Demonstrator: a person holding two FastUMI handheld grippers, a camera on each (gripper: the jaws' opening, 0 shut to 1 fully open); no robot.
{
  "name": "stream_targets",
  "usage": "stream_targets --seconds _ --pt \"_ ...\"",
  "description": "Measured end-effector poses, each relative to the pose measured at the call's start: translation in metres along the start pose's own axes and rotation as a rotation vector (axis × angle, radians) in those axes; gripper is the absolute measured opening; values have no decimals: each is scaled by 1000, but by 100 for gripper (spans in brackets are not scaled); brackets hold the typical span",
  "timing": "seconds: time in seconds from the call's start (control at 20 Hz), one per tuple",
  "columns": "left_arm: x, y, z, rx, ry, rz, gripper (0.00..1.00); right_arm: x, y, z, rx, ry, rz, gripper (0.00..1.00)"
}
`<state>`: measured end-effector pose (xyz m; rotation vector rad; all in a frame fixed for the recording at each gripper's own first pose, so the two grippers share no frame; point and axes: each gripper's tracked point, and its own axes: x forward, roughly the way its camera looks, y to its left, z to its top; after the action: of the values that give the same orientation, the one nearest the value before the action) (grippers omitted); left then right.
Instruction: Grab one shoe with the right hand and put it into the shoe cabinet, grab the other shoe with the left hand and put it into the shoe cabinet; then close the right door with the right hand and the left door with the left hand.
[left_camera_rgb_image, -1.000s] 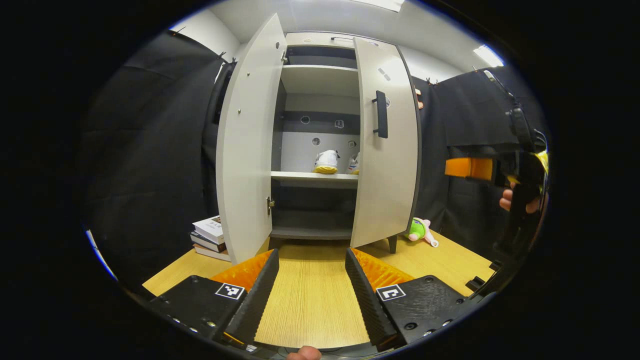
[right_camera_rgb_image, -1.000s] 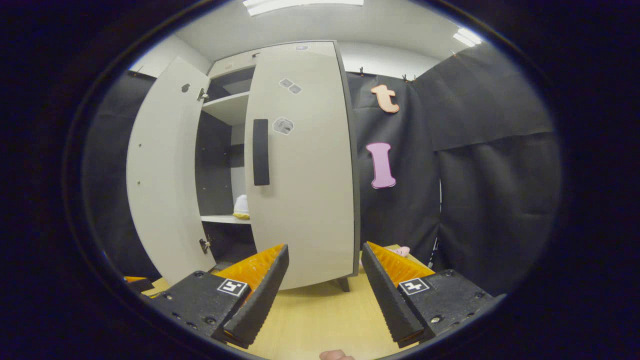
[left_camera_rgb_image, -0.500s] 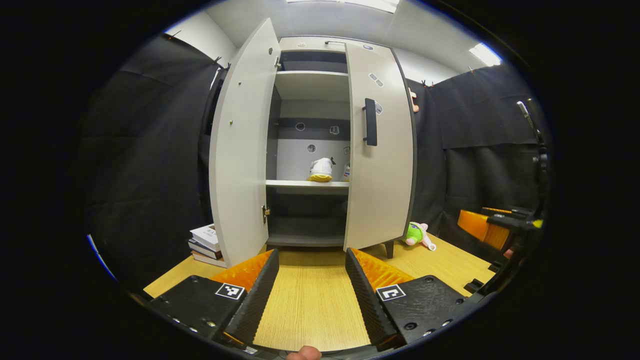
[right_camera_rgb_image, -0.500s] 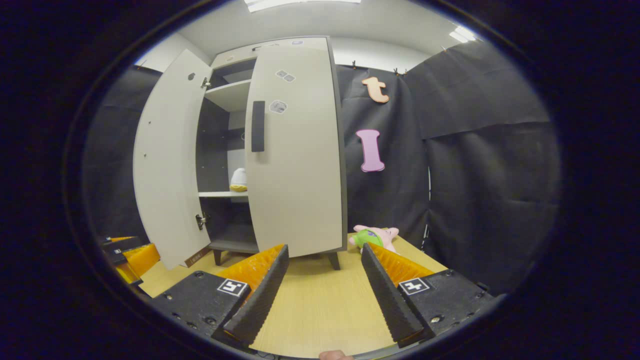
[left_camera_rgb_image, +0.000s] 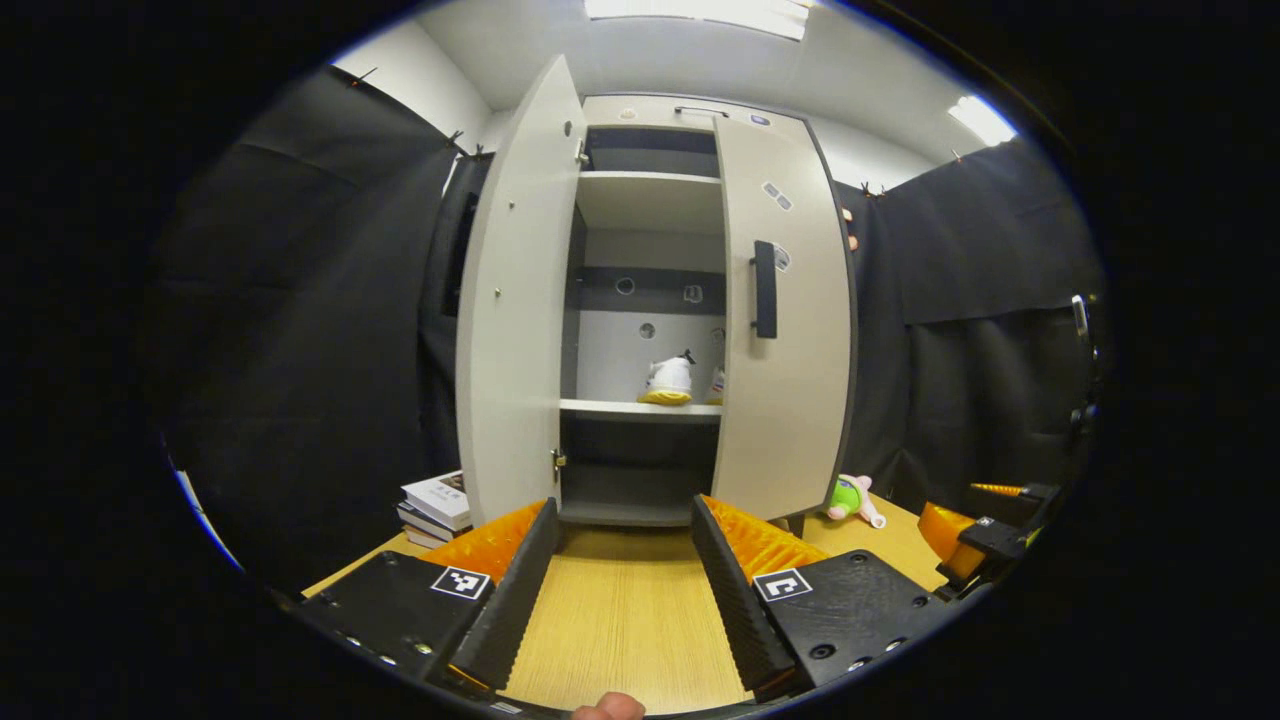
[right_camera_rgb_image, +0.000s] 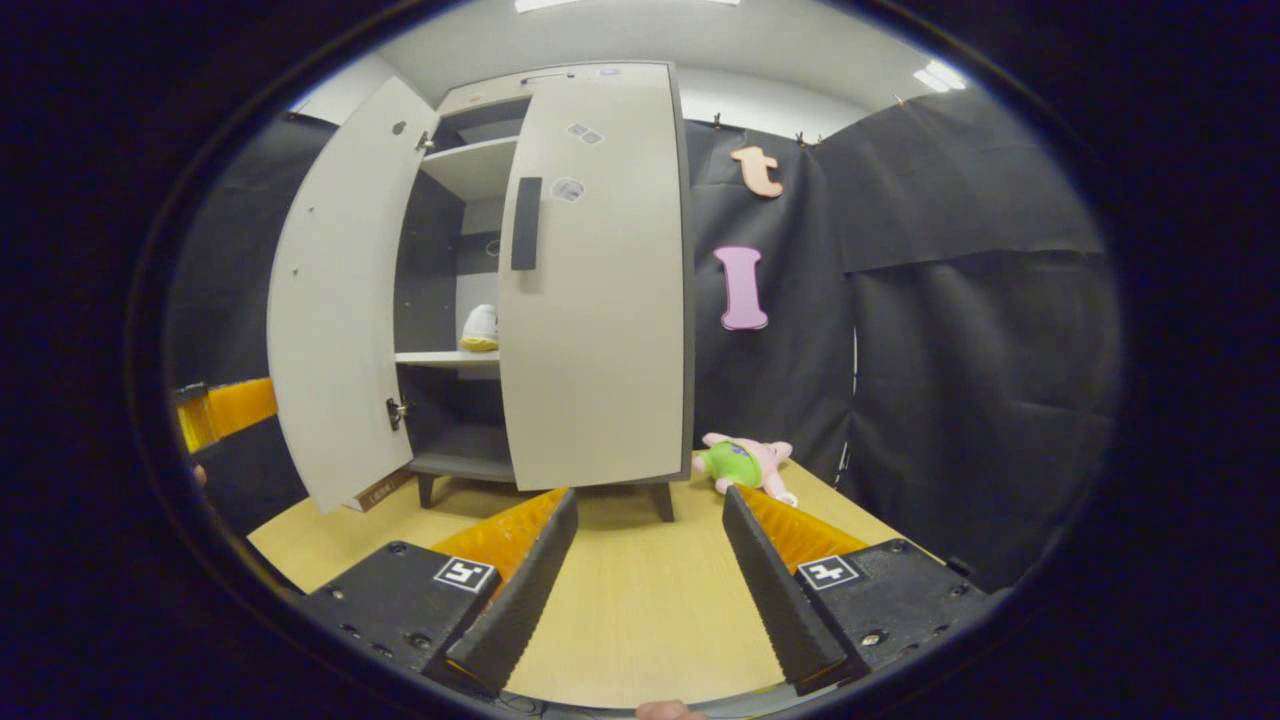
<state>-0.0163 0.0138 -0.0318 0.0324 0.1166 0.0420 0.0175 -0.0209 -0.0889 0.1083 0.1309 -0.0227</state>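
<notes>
Since a second ago both grippers have drawn back from the cabinet, and the right door, half open then, now stands nearly shut. From the left gripper view, the left gripper (left_camera_rgb_image: 622, 590) hangs low over the table (left_camera_rgb_image: 620, 620) with its fingers spread wide and nothing between them. Ahead, the cabinet (left_camera_rgb_image: 655, 300) has its left door (left_camera_rgb_image: 515, 320) swung wide open, while the right door (left_camera_rgb_image: 785, 320) leaves a gap through which the middle shelf shows. One shoe (left_camera_rgb_image: 669, 381) sits on that shelf, and the edge of a second shoe (left_camera_rgb_image: 717, 384) peeks out just beside it, behind the right door. Books (left_camera_rgb_image: 437, 500) are stacked at the foot of the left door, and a plush toy (left_camera_rgb_image: 850, 497) lies on the table right of the cabinet. The right gripper (left_camera_rgb_image: 985, 535) shows at the lower right edge, low over the table. From the right gripper view, the right gripper (right_camera_rgb_image: 650, 580) is also opened wide and holds nothing, well back from the right door (right_camera_rgb_image: 595, 290). The left door (right_camera_rgb_image: 335, 310) stands open, and a shoe (right_camera_rgb_image: 480, 328) is seen on the shelf through the gap. The plush toy (right_camera_rgb_image: 742, 462) lies right of the cabinet's leg. At the far left edge the left gripper (right_camera_rgb_image: 222, 410) shows beside the left door.
</notes>
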Motion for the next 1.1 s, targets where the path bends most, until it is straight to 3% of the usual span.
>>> stream_targets --seconds 0.35,0.55,0.85,1.1 --pt "17 108 82 -6 -151 194 81 8 7 -19 -10 42 23 95" --pt "34 154 123 10 -212 264 81 12 5 -18 -3 42 27 95" --pt "76 196 175 29 -279 302 80 15 -8 -12 13 32 -13 95" --pt "114 215 179 34 -238 282 81 20 -21 -6 26 20 -45 95"
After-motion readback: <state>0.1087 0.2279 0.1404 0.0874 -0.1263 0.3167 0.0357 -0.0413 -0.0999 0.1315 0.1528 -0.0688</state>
